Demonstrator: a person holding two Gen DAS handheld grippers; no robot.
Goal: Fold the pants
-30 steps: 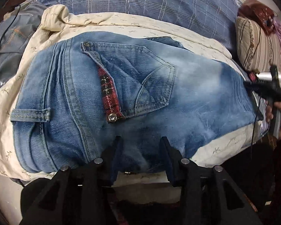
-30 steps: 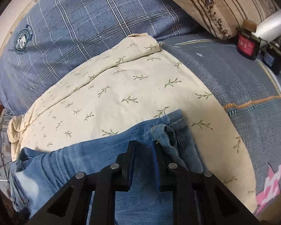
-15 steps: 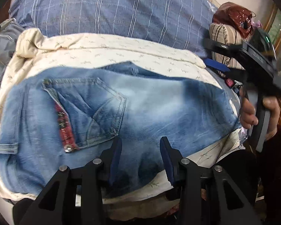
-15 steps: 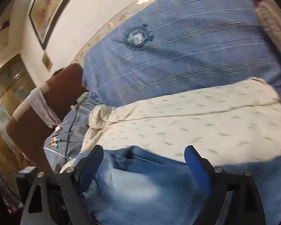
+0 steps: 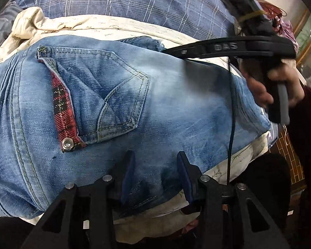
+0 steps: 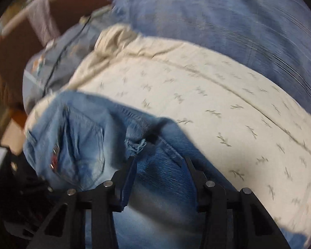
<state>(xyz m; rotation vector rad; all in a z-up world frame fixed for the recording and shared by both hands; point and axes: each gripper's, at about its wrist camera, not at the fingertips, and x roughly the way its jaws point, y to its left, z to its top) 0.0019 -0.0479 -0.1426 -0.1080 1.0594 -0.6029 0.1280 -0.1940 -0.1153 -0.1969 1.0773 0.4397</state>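
The folded blue jeans (image 5: 176,108) lie on a cream leaf-print cloth (image 5: 105,29), back pocket with red plaid trim (image 5: 63,108) facing up. My left gripper (image 5: 155,159) is open over the jeans' near edge, its jaws apart with nothing between them. My right gripper (image 6: 159,161) is open low over the jeans (image 6: 89,137), near a frayed hem end (image 6: 137,145). It also shows in the left wrist view (image 5: 228,48), held by a hand at the right, reaching over the jeans' far edge.
A blue plaid quilt (image 5: 134,0) lies behind the cream cloth (image 6: 217,95). Dark red and patterned items (image 5: 280,20) sit at the far right. A brown headboard or chair (image 6: 20,41) with grey clothing and a cable stands at the left in the blurred right wrist view.
The right gripper, shut on the hem a second ago, let go, opened wide, then swung down over the jeans with narrower jaws. The left gripper moved closer to the jeans.
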